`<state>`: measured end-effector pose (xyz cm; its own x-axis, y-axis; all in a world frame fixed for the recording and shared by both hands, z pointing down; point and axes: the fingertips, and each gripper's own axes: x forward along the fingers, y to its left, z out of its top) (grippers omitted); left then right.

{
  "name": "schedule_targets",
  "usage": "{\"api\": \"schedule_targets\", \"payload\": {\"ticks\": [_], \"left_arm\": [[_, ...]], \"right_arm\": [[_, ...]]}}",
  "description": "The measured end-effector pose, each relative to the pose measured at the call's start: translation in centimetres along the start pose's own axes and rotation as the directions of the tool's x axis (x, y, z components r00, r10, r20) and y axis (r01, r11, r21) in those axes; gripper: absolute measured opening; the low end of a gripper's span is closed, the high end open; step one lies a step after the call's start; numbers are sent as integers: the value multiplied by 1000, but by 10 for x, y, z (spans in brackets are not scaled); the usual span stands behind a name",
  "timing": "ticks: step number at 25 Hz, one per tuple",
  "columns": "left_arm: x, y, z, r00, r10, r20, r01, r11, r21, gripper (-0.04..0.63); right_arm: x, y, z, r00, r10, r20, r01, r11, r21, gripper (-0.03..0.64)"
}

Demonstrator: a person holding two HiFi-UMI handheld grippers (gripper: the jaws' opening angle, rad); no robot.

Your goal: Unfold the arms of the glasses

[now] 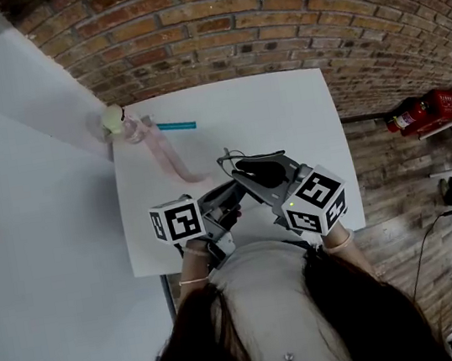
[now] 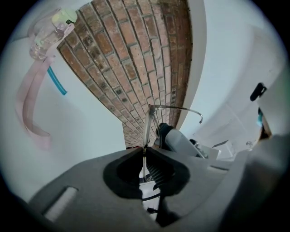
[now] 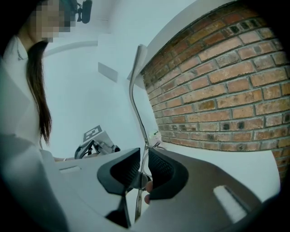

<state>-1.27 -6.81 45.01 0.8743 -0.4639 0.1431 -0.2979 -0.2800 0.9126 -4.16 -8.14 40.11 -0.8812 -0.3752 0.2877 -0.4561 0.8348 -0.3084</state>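
- The glasses (image 1: 239,163) sit above the near edge of the white table (image 1: 282,107), their thin arm (image 2: 147,127) rising straight out of the jaws.
- The left gripper (image 2: 144,148) is clamped on that arm (bare wire).
- The right gripper (image 3: 146,156) angles inward and pinches the frame (image 3: 132,90).

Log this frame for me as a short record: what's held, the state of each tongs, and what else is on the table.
Held: glasses, above the near edge of the white table
Left tongs: shut on the glasses
Right tongs: shut on the glasses
Arms: fold state unclear
Elsewhere on table: pink strap and teal stick, far left corner
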Motion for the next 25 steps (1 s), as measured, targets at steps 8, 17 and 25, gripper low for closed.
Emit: {"api": "schedule_targets", "payload": {"ticks": [8,17,25], "left_arm": [[0,4,1,1000,24,12,-24,999,35,21],[0,-2,3,1000,14,20,-15,999,32,21],[-1,-2,5,999,4,32,-4,1000,8,21]], "right_arm": [[4,-2,-5,1000,-20,-11,20,1000,6,51],[3,-2,-2,999,-33,-1,33,999,2,49],[1,-2,2,999,-38,22,38,999,-11,43]]}}
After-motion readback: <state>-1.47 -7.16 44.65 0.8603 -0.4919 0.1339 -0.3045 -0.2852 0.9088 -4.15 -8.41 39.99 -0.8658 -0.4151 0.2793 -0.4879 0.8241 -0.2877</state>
